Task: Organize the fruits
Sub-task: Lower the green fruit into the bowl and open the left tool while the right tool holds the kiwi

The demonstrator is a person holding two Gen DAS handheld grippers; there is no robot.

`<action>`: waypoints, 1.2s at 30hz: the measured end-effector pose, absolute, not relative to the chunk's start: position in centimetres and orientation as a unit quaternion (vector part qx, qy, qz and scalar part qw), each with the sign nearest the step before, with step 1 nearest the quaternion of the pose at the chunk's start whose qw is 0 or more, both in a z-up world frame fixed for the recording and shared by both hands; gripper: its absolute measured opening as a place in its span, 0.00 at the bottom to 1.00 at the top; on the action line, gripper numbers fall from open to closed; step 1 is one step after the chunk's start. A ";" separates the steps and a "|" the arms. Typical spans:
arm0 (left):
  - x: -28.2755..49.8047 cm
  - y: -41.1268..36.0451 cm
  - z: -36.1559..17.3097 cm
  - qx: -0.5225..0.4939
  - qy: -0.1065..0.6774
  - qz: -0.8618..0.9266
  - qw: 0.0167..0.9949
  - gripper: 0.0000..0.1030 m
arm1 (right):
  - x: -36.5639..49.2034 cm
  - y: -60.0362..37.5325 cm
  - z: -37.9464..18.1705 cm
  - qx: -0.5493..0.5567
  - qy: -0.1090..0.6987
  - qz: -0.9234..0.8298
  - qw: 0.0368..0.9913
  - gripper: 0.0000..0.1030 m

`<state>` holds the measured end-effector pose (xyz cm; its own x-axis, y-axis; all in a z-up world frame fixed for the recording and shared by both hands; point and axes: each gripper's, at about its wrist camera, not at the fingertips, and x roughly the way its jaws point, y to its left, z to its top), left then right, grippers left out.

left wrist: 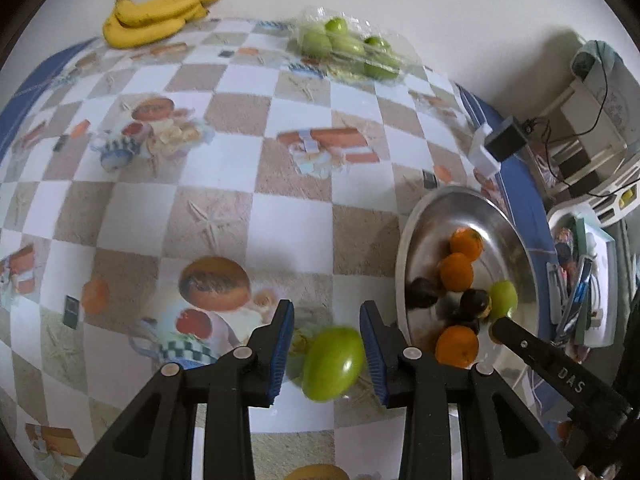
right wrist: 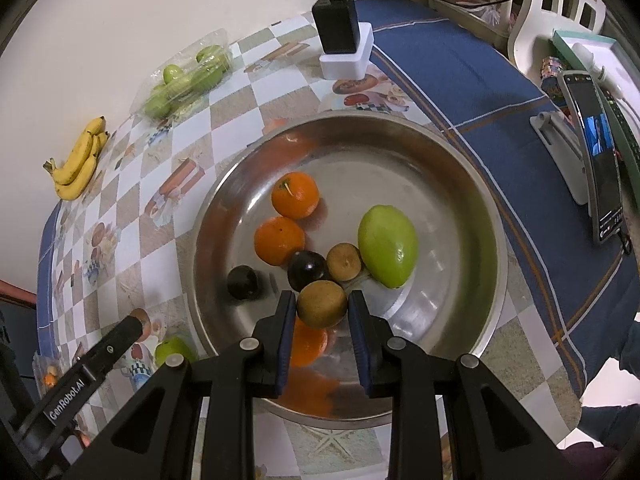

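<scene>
A steel bowl (right wrist: 460,184) holds oranges (right wrist: 295,194), dark plums (right wrist: 307,270), a kiwi (right wrist: 344,261) and a green fruit (right wrist: 387,245). My right gripper (right wrist: 322,311) is shut on a brown kiwi (right wrist: 321,304) just above the bowl's near side. My left gripper (left wrist: 327,332) is open around a loose green fruit (left wrist: 333,363) on the tablecloth, left of the bowl (left wrist: 440,208); the fruit touches the right pad only. That green fruit also shows in the right wrist view (right wrist: 173,350).
A banana bunch (left wrist: 156,16) and a clear pack of green fruits (left wrist: 352,46) lie at the table's far edge by the wall. A black charger on a white block (right wrist: 344,44) stands behind the bowl. A phone on a stand (right wrist: 600,160) sits at right.
</scene>
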<state>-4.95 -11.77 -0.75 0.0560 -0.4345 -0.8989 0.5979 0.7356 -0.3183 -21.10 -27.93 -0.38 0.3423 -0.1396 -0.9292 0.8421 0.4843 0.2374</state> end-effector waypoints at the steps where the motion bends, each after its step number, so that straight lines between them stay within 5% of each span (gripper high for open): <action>1: -5.1 -11.9 -0.9 0.071 0.592 -0.359 0.718 0.43 | -21.1 -28.0 -0.5 0.379 0.466 -0.338 0.724 0.27; 18: -7.4 -13.4 -3.1 0.113 0.625 -0.376 0.675 0.44 | -20.9 -28.0 -0.8 0.380 0.474 -0.335 0.721 0.27; 21: -7.5 -13.4 -3.3 0.101 0.635 -0.384 0.663 0.37 | -20.8 -28.0 -0.8 0.380 0.473 -0.335 0.721 0.27; 36: -6.2 -12.5 -0.6 0.039 0.603 -0.399 0.689 0.37 | -20.9 -28.0 -0.8 0.385 0.472 -0.334 0.720 0.27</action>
